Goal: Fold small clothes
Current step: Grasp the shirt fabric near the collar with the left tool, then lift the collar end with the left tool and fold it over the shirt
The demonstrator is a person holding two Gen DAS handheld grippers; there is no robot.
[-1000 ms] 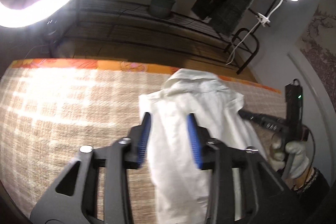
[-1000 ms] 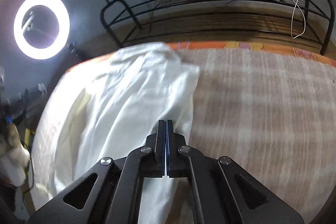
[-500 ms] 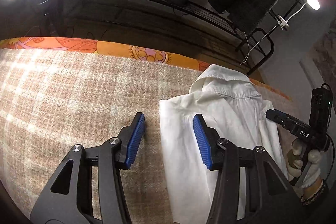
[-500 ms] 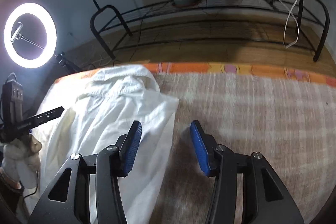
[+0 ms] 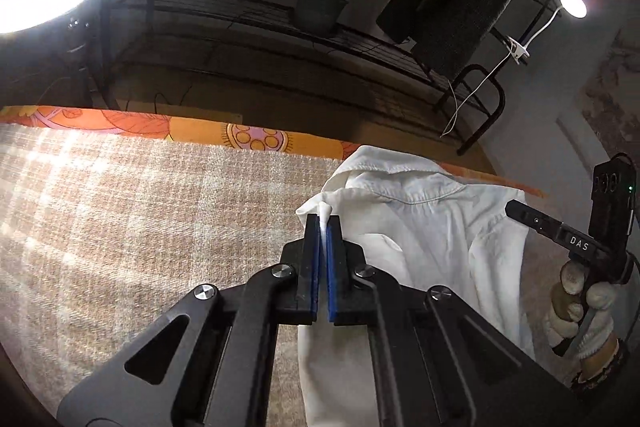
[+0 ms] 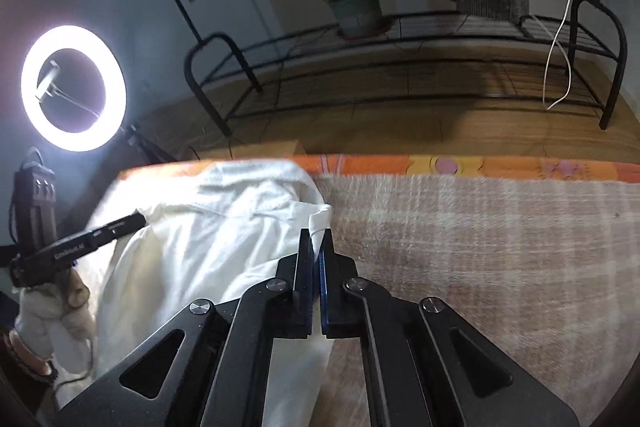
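Both jaw pairs, open a moment ago, have just clamped: left gripper (image 5: 322, 227) and right gripper (image 6: 316, 241) each pinch a shoulder edge of the white shirt (image 5: 420, 239) lying collar-away on the checked blanket (image 5: 160, 219), evidently light, limp cloth best gripped at doubled seams.

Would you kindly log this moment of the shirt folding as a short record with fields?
garment: white shirt, collar toward the far edge, lying on the checked beige cover
left gripper: jaws just closed, shut on a pinch of shirt edge at the shoulder
right gripper: jaws just closed, shut on the opposite shoulder edge
surface edge: orange patterned sheet
background: ring light, black wire rack with a potted plant
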